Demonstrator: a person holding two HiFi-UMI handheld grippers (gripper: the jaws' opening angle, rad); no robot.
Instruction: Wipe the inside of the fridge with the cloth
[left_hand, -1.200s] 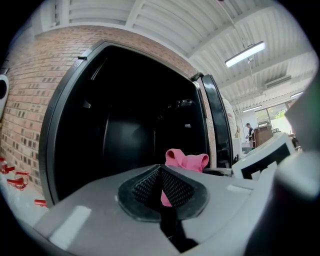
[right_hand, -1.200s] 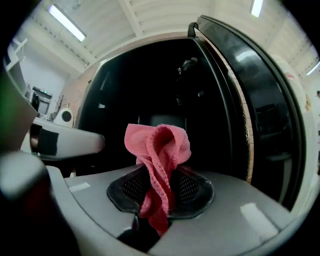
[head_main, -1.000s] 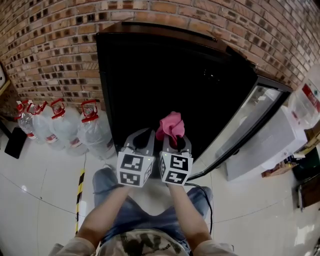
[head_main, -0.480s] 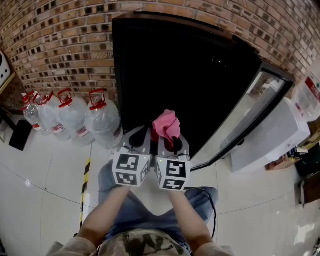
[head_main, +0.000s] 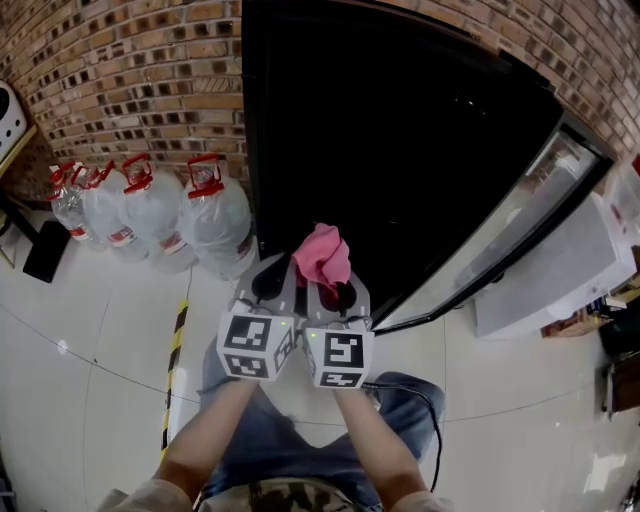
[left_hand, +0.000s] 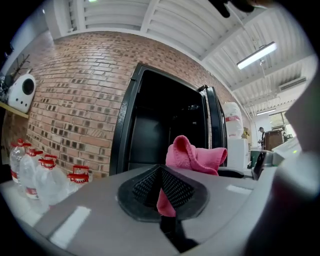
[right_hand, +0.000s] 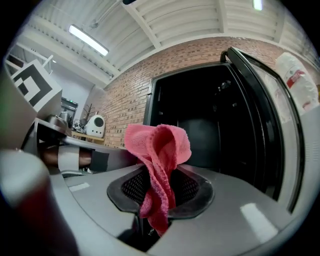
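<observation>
Between the closed jaws of the right gripper sits the pink cloth, bunched up above the pads. The left gripper, just beside it at 9 o'clock, is closed too, pinching a strip of the same cloth. At 12 o'clock stands the fridge, dark inside, with its glass door swung open toward 3 o'clock. Water bottles stand against the brick wall at 10 o'clock

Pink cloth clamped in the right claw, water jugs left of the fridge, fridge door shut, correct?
No: the fridge door is open, swung out to the right, as the head view shows. The pink cloth is in the right claw and the water jugs stand left of the fridge.
</observation>
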